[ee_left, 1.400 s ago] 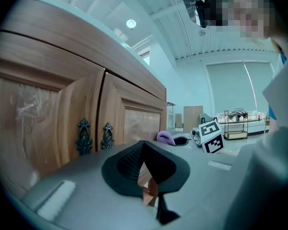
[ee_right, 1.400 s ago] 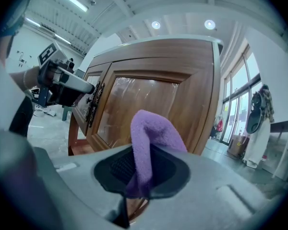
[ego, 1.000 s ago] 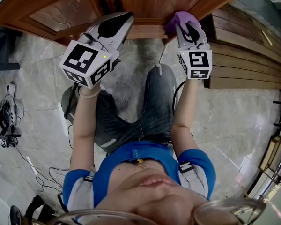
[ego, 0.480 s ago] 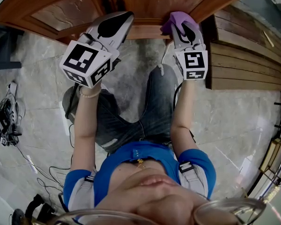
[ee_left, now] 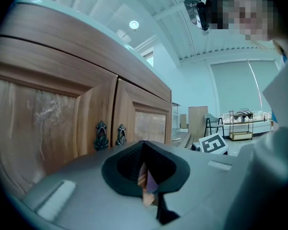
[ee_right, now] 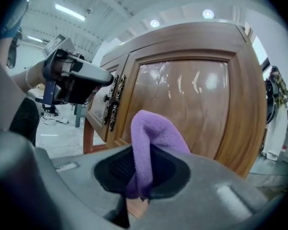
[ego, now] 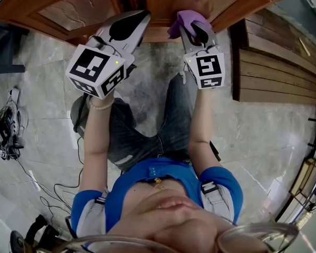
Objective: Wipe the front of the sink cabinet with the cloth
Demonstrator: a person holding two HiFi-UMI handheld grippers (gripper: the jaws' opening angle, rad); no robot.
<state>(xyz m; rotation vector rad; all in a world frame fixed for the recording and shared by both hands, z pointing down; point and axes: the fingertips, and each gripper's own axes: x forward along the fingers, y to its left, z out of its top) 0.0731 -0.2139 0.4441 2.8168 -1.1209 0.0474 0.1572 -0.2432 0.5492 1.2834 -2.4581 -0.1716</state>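
Purple cloth (ee_right: 151,140) is pinched in the right hand-held gripper (ego: 192,31), right up at the right cabinet door (ee_right: 192,95). Can't tell if it's touching, and its lower end disappears between the jaws. Left hand-held gripper (ego: 127,24) is closed on nothing, near the door handles (ee_left: 110,134). Grey marble floor (ego: 263,136), wooden planks (ego: 274,62) at right.

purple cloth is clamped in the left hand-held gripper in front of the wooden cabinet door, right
Not quite: the purple cloth is clamped in the right hand-held gripper, as the right gripper view shows, in front of the wooden cabinet door. The left hand-held gripper has its jaws together on nothing.
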